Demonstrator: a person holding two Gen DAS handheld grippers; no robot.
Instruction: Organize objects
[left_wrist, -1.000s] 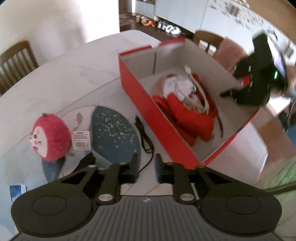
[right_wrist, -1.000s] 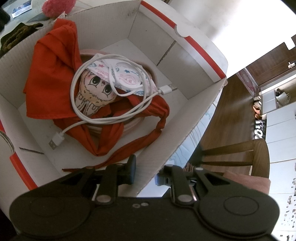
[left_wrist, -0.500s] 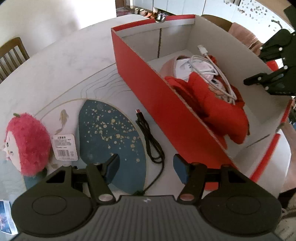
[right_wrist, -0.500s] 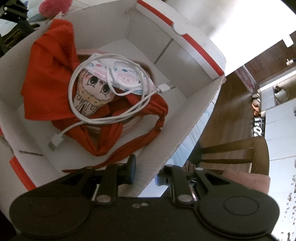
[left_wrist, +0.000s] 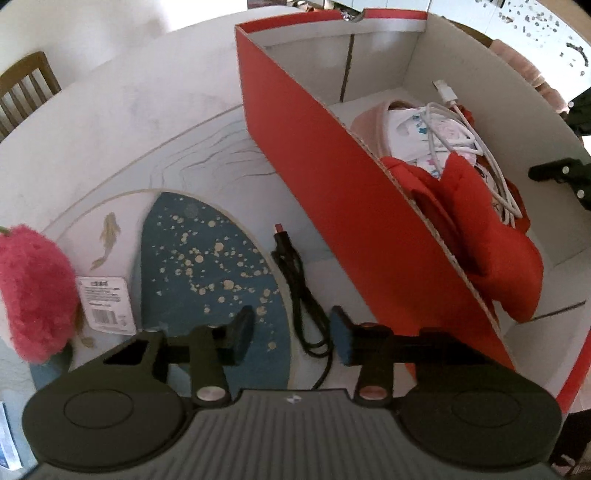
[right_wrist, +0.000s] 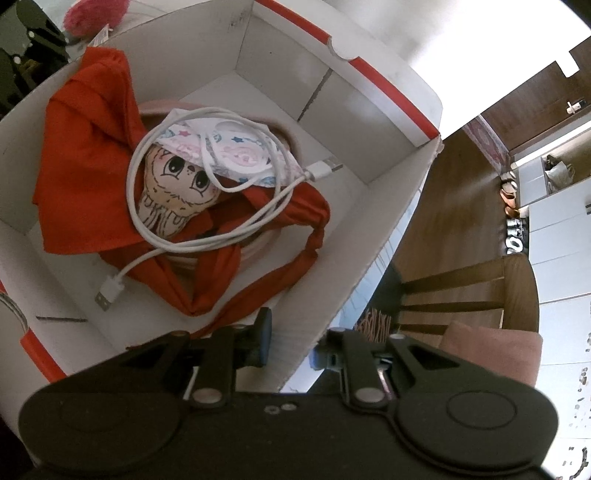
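A black cable (left_wrist: 295, 280) lies coiled on the table beside the red box (left_wrist: 354, 206). My left gripper (left_wrist: 291, 336) hangs low over it, jaws closing, the cable's loop between the pads but not pinched. Inside the box are a red cloth (right_wrist: 81, 192), a doll face (right_wrist: 173, 192) and a white USB cable (right_wrist: 147, 229). My right gripper (right_wrist: 291, 347) is shut on the box's side wall (right_wrist: 340, 258), one finger inside and one outside. Its black body also shows in the left wrist view, at the right edge (left_wrist: 561, 173).
A pink plush toy (left_wrist: 33, 291) with a paper tag (left_wrist: 105, 302) lies left of a blue speckled mat (left_wrist: 207, 258). Wooden chairs stand at the table's edges (left_wrist: 26, 88) (right_wrist: 461, 295). A small blue packet (left_wrist: 7, 443) sits at the far lower left.
My left gripper came down toward the black cable, spread its jaws wide, then narrowed them around the loop. The right gripper kept its hold on the box wall.
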